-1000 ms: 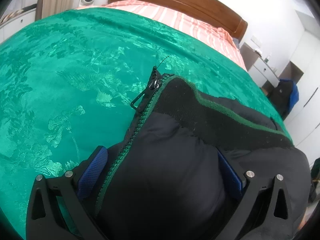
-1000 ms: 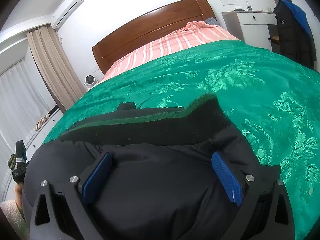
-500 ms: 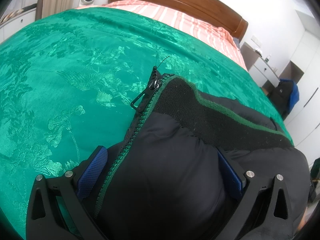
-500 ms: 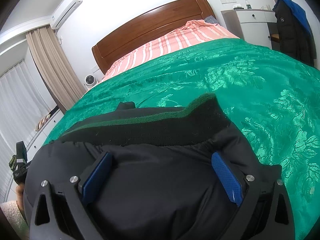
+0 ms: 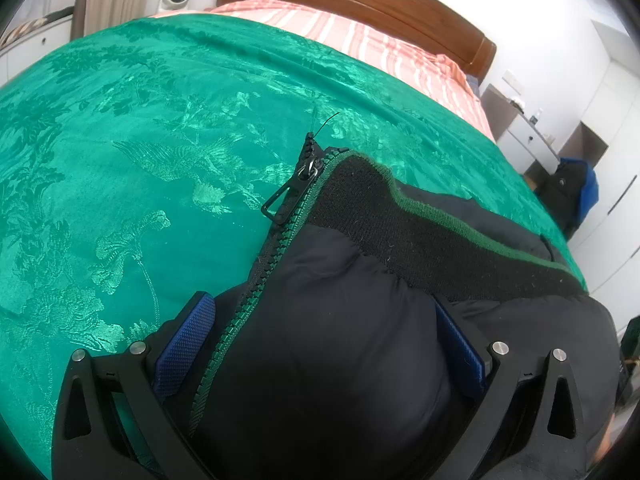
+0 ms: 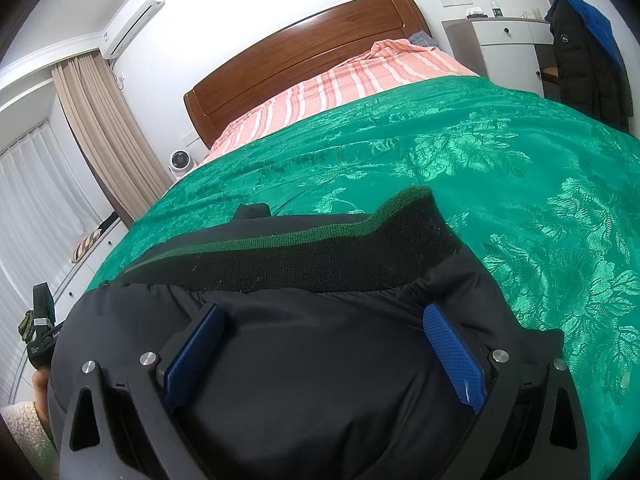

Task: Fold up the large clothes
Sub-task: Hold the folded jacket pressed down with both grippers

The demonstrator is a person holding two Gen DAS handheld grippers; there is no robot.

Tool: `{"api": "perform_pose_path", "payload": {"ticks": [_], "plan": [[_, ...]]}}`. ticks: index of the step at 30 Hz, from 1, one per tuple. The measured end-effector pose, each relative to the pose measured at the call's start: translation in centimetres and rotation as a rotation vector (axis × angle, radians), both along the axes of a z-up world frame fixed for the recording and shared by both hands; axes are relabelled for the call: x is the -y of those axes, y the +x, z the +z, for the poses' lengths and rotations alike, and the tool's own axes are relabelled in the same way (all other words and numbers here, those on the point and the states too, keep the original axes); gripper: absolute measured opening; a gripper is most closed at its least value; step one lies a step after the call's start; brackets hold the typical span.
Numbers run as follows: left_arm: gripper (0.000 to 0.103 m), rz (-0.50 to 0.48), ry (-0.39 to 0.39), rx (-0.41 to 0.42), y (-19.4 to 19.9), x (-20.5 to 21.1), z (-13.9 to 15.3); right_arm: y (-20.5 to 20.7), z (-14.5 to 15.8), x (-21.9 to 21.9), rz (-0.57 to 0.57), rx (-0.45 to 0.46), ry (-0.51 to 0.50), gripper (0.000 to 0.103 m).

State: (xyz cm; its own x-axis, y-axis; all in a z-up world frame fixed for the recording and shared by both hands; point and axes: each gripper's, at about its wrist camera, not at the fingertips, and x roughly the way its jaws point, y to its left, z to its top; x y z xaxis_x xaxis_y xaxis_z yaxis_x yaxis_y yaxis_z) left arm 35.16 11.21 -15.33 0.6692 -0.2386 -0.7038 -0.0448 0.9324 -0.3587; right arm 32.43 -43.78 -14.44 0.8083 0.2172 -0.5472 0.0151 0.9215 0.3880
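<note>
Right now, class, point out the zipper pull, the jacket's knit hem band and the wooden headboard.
zipper pull (image 5: 285,200): left wrist view, on its loop.
knit hem band (image 6: 304,258): right wrist view, mid-band.
wooden headboard (image 6: 304,46): right wrist view, centre panel.

jacket (image 5: 344,352): black puffer, bunched, lying on bed | hem band (image 6: 320,264): black rib knit, thin green stripe along edge, facing headboard | zipper (image 5: 276,248): green teeth, black pull at top end, runs along jacket's left edge
</note>
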Motion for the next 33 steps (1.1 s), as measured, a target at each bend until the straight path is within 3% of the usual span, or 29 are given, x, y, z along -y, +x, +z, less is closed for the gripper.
{"api": "perform_pose_path", "payload": {"ticks": [33], "plan": [[0.103,0.002,-0.003,-0.001,-0.25,0.00,0.06,-0.07,0.06,-0.03,0.000,0.000,0.002,0.098]]}}
